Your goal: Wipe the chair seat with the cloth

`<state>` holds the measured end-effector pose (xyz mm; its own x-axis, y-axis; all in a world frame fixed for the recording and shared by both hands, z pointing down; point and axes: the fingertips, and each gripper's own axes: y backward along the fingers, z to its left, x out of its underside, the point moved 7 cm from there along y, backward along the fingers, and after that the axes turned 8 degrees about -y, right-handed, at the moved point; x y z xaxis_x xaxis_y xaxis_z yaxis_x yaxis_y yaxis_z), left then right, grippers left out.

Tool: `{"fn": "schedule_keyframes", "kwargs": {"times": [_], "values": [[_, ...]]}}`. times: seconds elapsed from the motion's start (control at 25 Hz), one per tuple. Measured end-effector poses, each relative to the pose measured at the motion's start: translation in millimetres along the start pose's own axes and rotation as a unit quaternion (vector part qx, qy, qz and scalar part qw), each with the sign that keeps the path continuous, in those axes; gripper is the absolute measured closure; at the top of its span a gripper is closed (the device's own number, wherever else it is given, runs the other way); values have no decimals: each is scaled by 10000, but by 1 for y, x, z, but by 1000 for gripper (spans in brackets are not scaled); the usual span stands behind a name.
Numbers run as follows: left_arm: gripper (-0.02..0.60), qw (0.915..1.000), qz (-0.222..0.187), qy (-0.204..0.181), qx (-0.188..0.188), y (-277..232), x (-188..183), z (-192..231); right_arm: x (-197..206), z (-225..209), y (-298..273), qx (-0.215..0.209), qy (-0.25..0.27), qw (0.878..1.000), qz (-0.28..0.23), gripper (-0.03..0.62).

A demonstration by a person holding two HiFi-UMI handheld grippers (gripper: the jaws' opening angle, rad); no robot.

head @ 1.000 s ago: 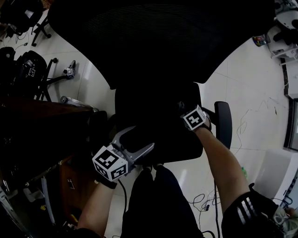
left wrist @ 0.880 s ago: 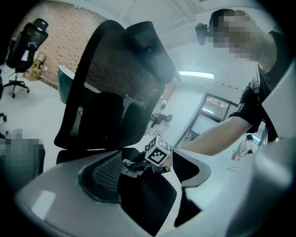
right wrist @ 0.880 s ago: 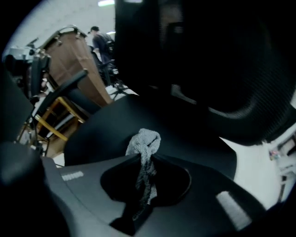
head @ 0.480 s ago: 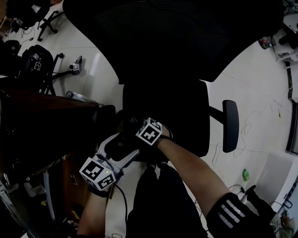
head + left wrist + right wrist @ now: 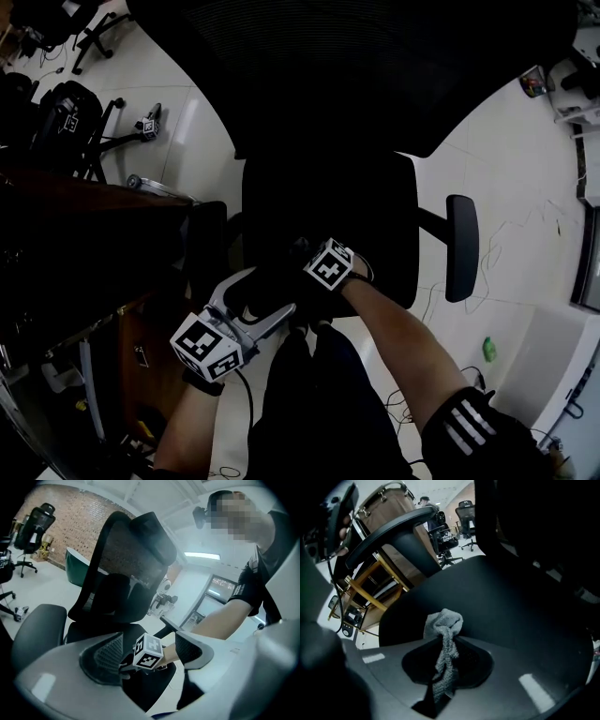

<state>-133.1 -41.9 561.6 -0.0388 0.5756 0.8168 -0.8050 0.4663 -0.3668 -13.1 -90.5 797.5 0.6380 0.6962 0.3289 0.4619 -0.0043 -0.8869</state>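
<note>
The right gripper point(image 5: 444, 644) is closed on the cloth point(image 5: 443, 623). Its jaws pinch the grey fabric along its length, and a bunched wad stands out beyond the tips. This grip puts a soft pad, not the hard jaws, against the upholstery.

The cloth is over the chair seat point(image 5: 375, 225), at the front edge and toward the front left corner. The right gripper points across the seat toward the left armrest point(image 5: 389, 531). The seat is black and the head view is dark, so it cannot be confirmed that the wad is pressed onto the surface. It appears to be touching or just above it.

The left gripper point(image 5: 150, 644) has its jaws spread apart and holds nothing. Only the right gripper's marker cube point(image 5: 149, 652) shows in the gap, further off. It sits just off the seat's front left corner, clear of the wiping path, and probably stands by because one gripper is enough for the wipe.

Judgement: wiping is under way at the front left. The area toward the backrest point(image 5: 328, 66) and the right armrest point(image 5: 461, 246) lies well apart from the cloth.
</note>
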Motion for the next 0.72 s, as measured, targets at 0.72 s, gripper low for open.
{"fn": "schedule_keyframes", "kwargs": {"times": [0.72], "values": [[207,9971,243,65,723,-41,10,-40,133,-118,112,1467,-1023,9809,764,546]]}}
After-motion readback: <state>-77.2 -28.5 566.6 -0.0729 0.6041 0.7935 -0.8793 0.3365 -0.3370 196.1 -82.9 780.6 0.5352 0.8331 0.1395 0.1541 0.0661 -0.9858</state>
